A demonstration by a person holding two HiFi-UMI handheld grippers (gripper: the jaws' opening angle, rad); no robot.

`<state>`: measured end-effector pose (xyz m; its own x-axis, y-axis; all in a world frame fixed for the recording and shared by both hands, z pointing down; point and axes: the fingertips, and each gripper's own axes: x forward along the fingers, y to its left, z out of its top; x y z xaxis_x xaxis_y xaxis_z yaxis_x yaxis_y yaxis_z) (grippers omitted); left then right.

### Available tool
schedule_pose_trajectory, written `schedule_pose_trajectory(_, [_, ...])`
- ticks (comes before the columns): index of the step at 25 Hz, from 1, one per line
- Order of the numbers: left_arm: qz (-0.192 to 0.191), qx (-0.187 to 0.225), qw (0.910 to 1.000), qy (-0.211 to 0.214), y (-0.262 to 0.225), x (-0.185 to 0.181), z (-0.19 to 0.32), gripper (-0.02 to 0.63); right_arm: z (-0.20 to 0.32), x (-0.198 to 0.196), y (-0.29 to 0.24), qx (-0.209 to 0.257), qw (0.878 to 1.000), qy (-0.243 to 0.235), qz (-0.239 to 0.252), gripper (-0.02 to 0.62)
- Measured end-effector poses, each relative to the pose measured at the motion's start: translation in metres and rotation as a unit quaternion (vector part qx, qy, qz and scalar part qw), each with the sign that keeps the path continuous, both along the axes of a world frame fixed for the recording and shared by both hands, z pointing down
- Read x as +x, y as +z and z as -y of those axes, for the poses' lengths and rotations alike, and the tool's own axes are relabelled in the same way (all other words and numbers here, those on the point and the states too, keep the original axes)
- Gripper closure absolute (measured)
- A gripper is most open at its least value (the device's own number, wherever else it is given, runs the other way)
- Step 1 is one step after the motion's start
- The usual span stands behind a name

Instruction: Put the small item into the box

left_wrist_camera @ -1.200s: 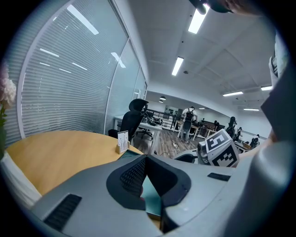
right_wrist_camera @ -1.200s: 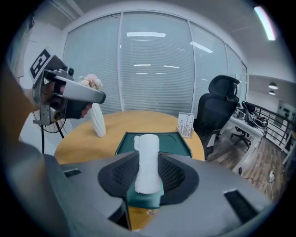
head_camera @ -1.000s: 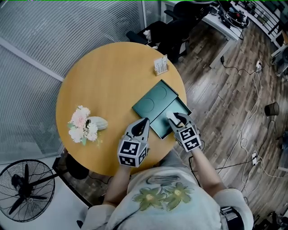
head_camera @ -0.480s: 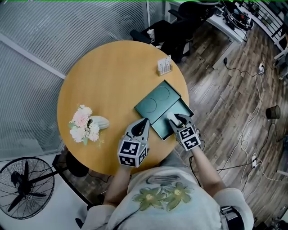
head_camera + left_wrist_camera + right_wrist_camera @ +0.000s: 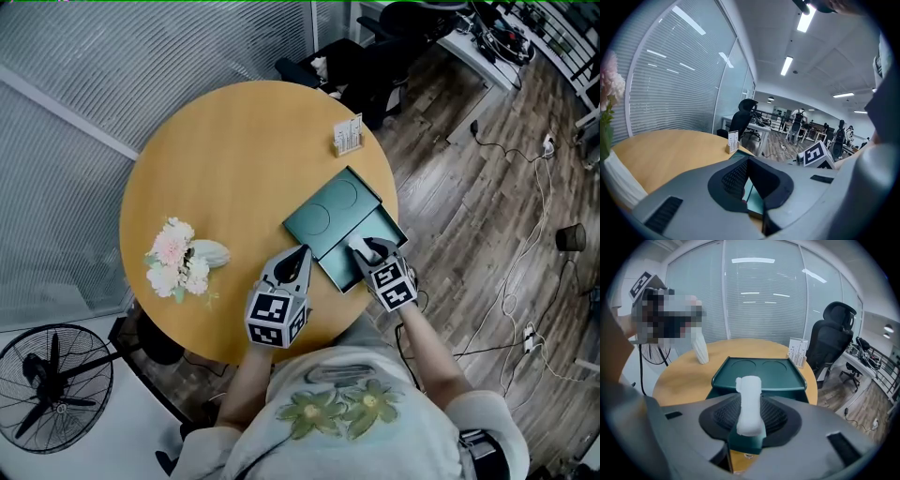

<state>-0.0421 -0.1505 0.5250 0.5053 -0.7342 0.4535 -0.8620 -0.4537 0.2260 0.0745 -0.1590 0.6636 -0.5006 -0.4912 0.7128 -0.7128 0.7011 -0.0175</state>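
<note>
The small item (image 5: 749, 401), a white, rounded, oblong piece, stands upright between the pads of the right gripper (image 5: 367, 249), which are clamped on its two sides; its top pokes above the jaws. It hangs over the near part of the box (image 5: 382, 225), a dark green rectangular tray that lies open at the table's right edge. What shows of the tray's inside is bare green floor; the gripper covers the near corner, so whether the item touches the bottom cannot be told. The lid (image 5: 330, 210), the same green with two pressed circles, lies flat just behind the tray and touches its far edge. Nothing stands between the item and the tray. The left gripper (image 5: 293, 263) rests just beside the box's left corner, its jaws drawn together with nothing between them; only a thin strip of green shows past the pads. Both sit on the round wooden table (image 5: 234, 155). At its far rim a small card holder (image 5: 346, 137) stands upright, well apart from the box. On the left side lie pink and white flowers (image 5: 175, 260) in a pale vase (image 5: 208, 255). Beyond the table is a dark office chair (image 5: 834, 331), beside it a floor fan (image 5: 54, 388), and cables (image 5: 521, 246) trail over the wooden floor.
</note>
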Motion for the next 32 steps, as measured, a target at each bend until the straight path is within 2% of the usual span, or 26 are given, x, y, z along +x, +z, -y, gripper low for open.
schedule_pose_trajectory(32, [0.004, -0.011, 0.9999, -0.009, 0.007, -0.014, 0.006, 0.606, 0.002, -0.006, 0.053, -0.06, 0.994, -0.049, -0.073, 0.459])
